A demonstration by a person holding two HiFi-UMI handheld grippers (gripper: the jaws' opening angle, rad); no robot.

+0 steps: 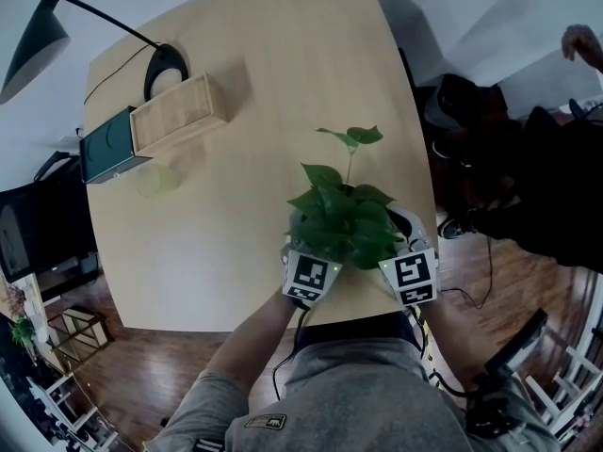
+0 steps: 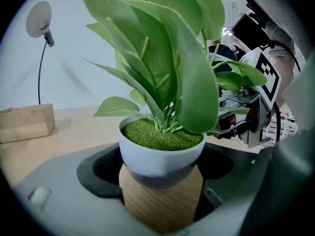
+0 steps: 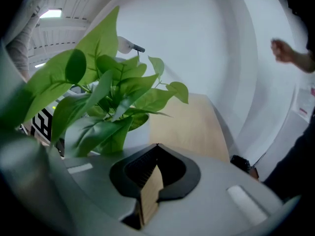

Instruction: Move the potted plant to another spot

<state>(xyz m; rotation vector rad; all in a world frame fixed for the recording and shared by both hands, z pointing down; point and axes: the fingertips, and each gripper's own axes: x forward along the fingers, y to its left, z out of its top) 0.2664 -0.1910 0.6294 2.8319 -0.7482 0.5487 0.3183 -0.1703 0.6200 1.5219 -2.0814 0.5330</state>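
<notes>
Now my left tongs (image 1: 303, 264) clamp wide round the potted plant (image 2: 160, 156), right tongs (image 1: 407, 262) closed, empty beside it. Grasp looks set; next, lift it level off the bench (image 1: 236, 111).

Your bench (image 1: 236, 281): pale wood, rounded corners. At its far left corner you have a black lamp (image 1: 33, 40), a slatted wooden box (image 1: 179, 113) and a dark green box (image 1: 105, 147). Floor (image 1: 170, 356): dark boards. Wall (image 1: 490, 8): white.
</notes>
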